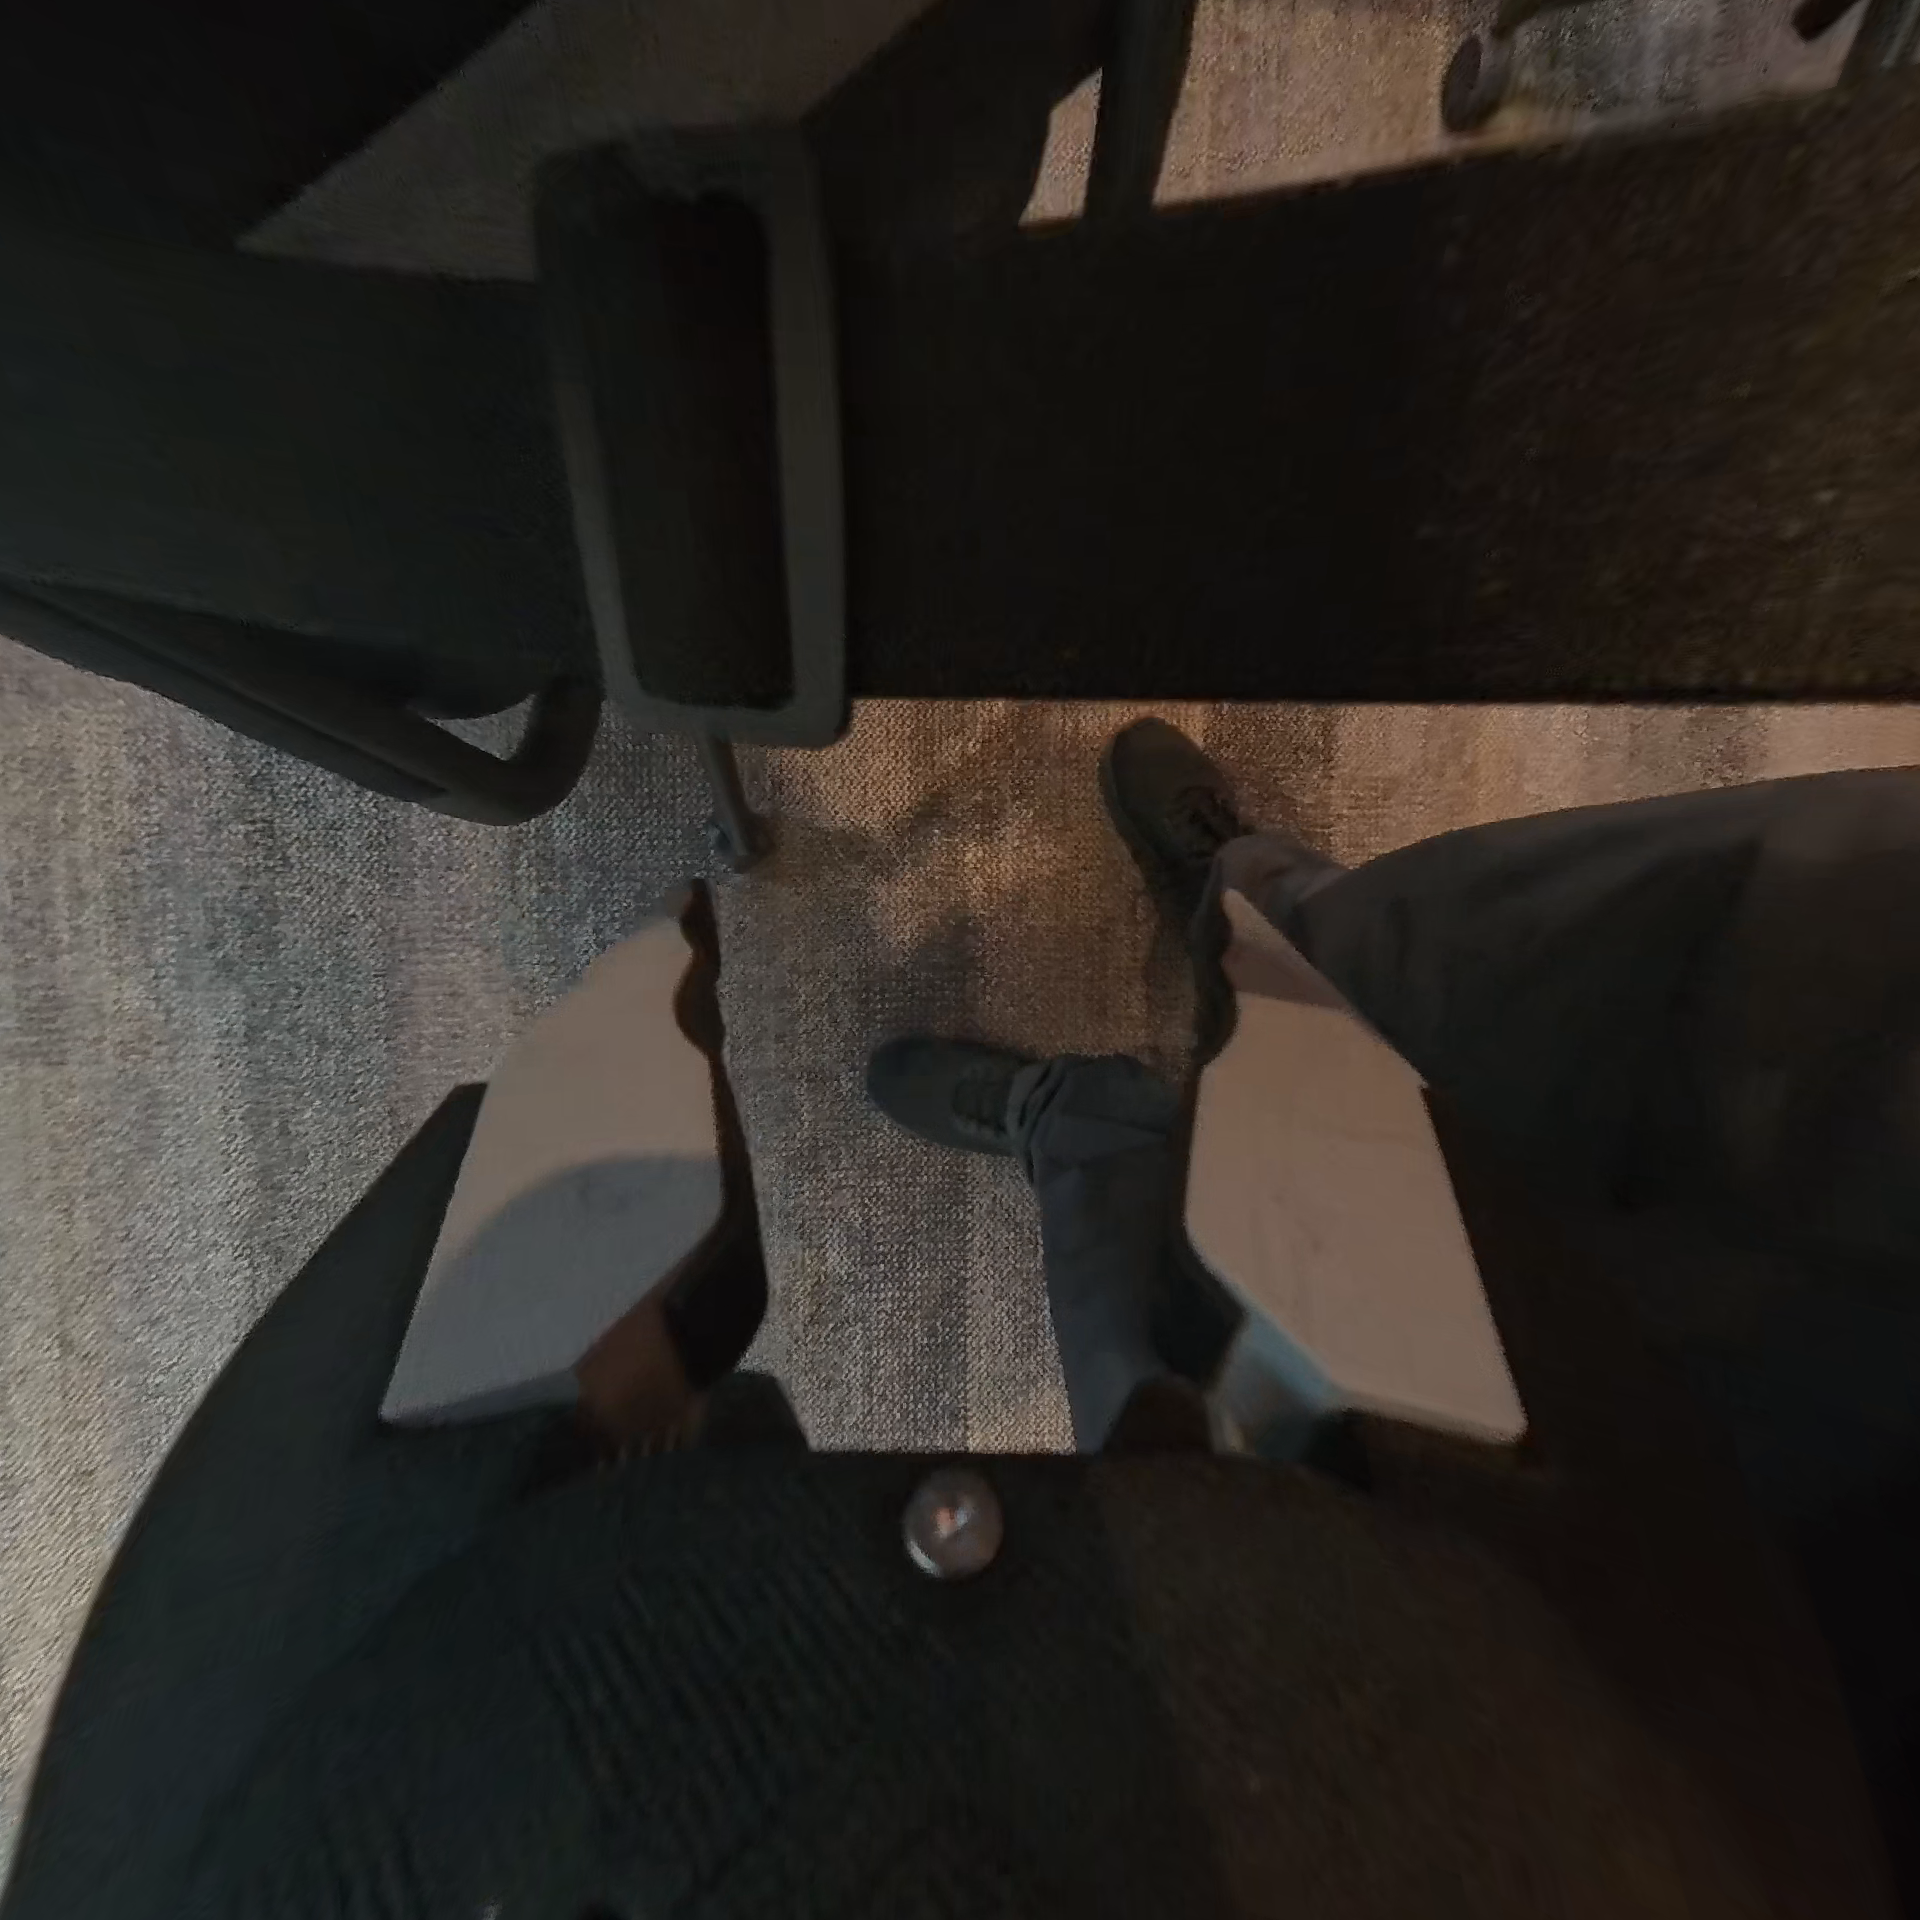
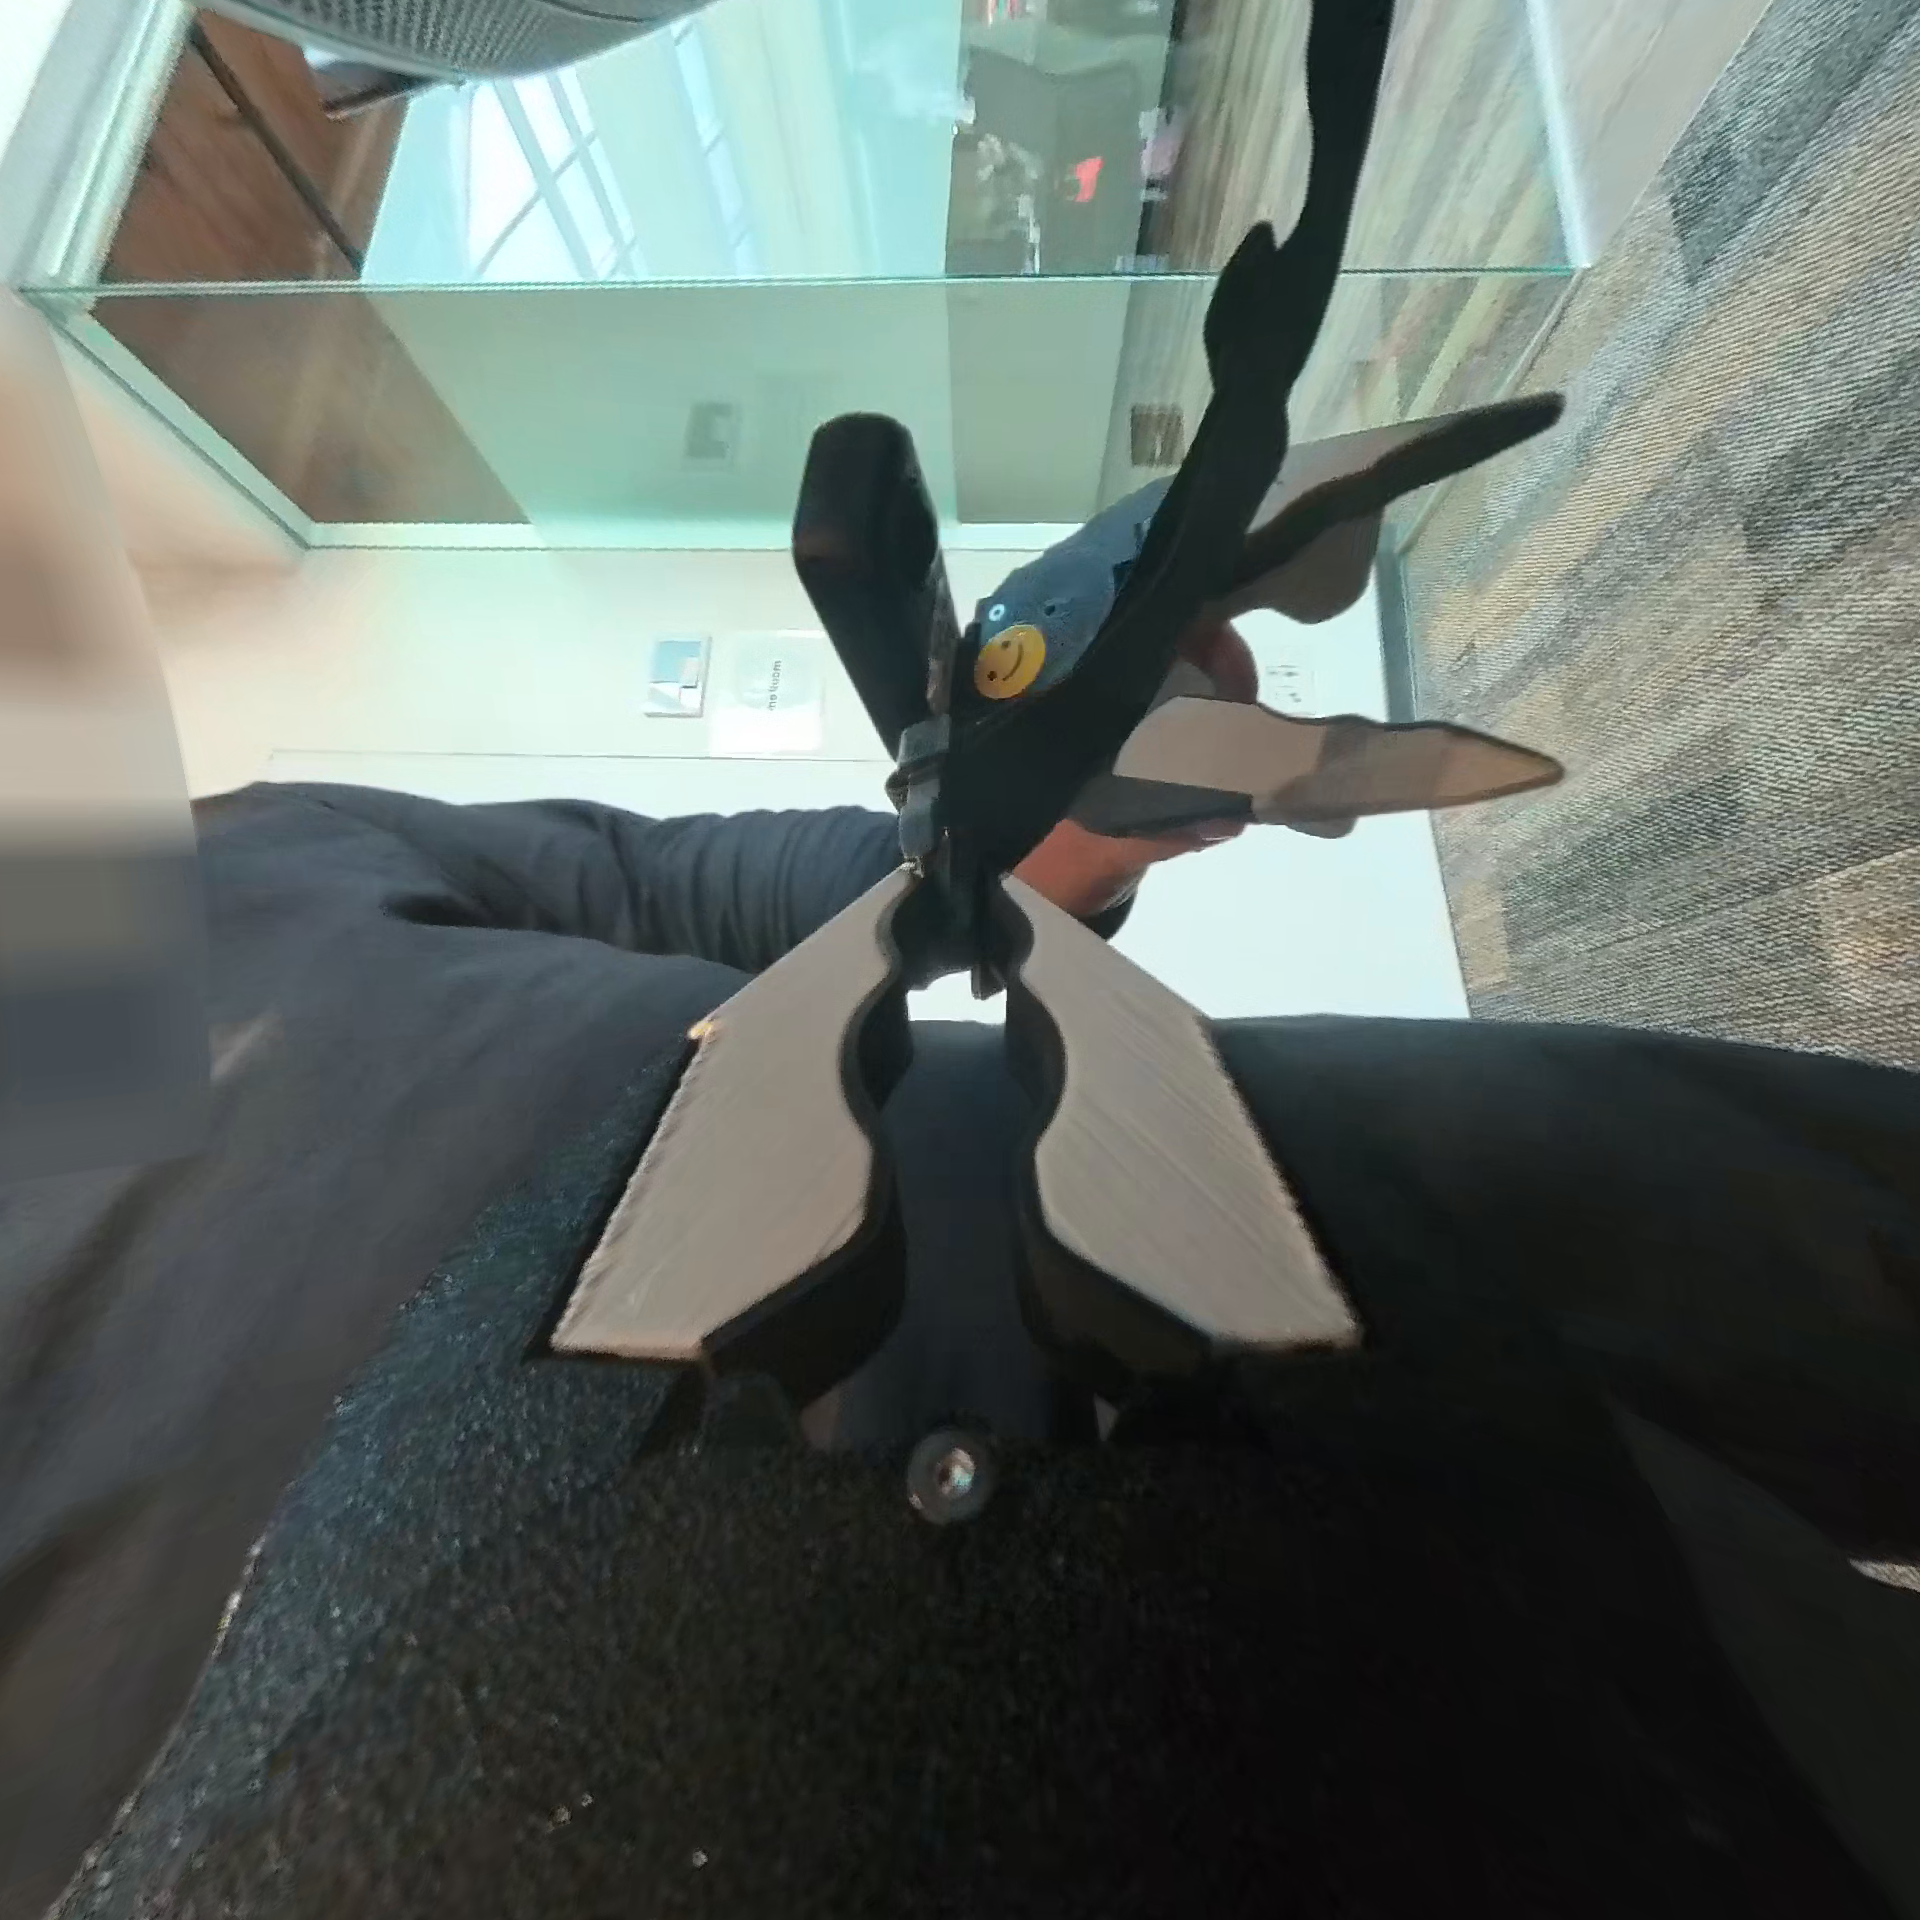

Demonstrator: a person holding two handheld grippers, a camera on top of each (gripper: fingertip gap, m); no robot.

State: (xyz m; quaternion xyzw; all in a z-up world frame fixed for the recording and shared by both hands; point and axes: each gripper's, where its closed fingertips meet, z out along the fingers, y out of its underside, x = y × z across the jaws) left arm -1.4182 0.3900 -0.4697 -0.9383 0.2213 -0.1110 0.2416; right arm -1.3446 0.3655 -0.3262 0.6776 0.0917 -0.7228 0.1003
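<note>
Left tongs [image 1: 956, 935] apart over carpet [image 1: 260, 987]; right tongs [image 2: 961, 914] nearly together, touching left unit.

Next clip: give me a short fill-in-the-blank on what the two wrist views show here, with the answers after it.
1. In the left wrist view, the left gripper points down at the carpet with its jaws ___ and nothing between them.
2. On that carpet stand two dark ___ below a person's trouser legs.
3. In the right wrist view, the left gripper bears a round sticker whose colour is ___.

Missing words: open; shoes; yellow.
</note>
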